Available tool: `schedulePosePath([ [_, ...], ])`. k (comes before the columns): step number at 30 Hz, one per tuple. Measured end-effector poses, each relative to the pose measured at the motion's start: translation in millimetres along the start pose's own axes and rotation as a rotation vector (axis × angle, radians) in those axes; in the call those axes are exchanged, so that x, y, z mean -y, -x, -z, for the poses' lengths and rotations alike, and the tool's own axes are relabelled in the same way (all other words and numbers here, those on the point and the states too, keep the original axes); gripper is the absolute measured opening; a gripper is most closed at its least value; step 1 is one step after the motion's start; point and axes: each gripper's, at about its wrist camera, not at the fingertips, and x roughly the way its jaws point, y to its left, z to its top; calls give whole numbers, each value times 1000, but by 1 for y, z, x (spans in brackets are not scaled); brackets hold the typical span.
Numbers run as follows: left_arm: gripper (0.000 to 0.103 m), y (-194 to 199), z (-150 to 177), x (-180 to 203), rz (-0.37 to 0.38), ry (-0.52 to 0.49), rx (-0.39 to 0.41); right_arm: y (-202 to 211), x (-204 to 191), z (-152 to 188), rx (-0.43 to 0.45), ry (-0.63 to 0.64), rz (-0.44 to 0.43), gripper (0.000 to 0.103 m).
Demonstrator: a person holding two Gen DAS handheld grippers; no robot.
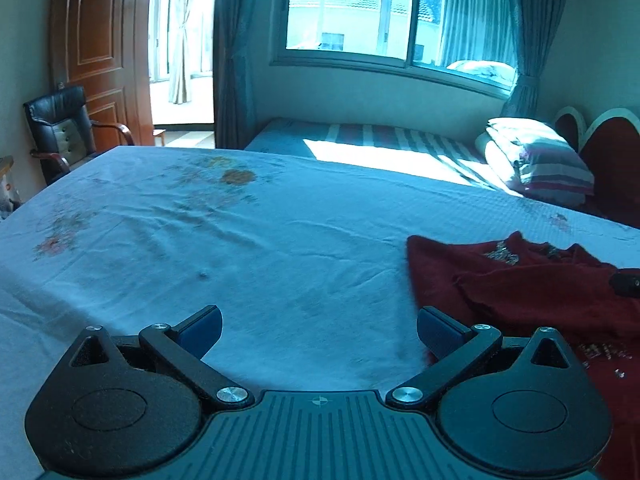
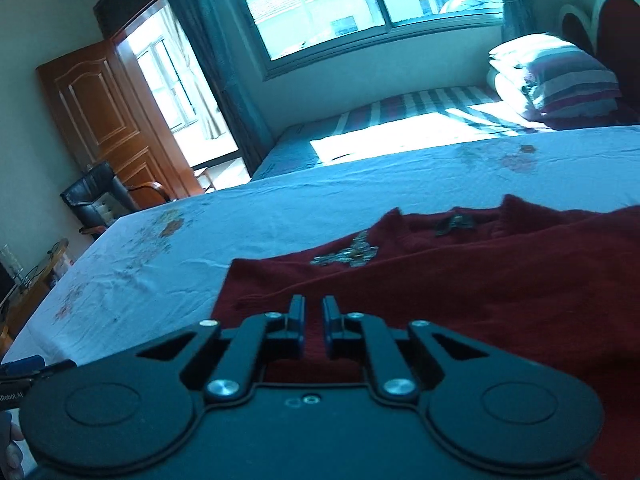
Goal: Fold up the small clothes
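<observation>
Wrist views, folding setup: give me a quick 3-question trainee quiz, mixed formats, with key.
1. True or false: the left gripper has its jaws spread wide with only the white tablecloth between them.
2. Multiple choice: the red garment lies
A. on the striped bed
B. spread on the tablecloth
C. draped over the black chair
3. Fill in: the right gripper has its jaws nearly ____, a narrow gap between the pads, above the garment.

Key: 1 true; 2 B; 3 closed. Whether the right pads pinch any cloth cannot be told from its wrist view.
</observation>
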Motion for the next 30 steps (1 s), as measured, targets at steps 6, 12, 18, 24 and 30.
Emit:
schedulePosePath([
  [6,103,-37,-12,117,176,-104,41,68,130,-1,64,-121,284,13],
  [12,103,-90,23,162,115,-229,-107,54,183,21,-71,-57,236,12],
  [18,103,-61,6,161,119,-153,-8,70,208,17,-29,-75,202,18],
  [24,103,-83,11,263,203,-335,-45,35,194,-9,-34,-7,117,22],
  [30,103,-76,28,227,127,-317,-39,30,217,-1,-72,20,142,0],
])
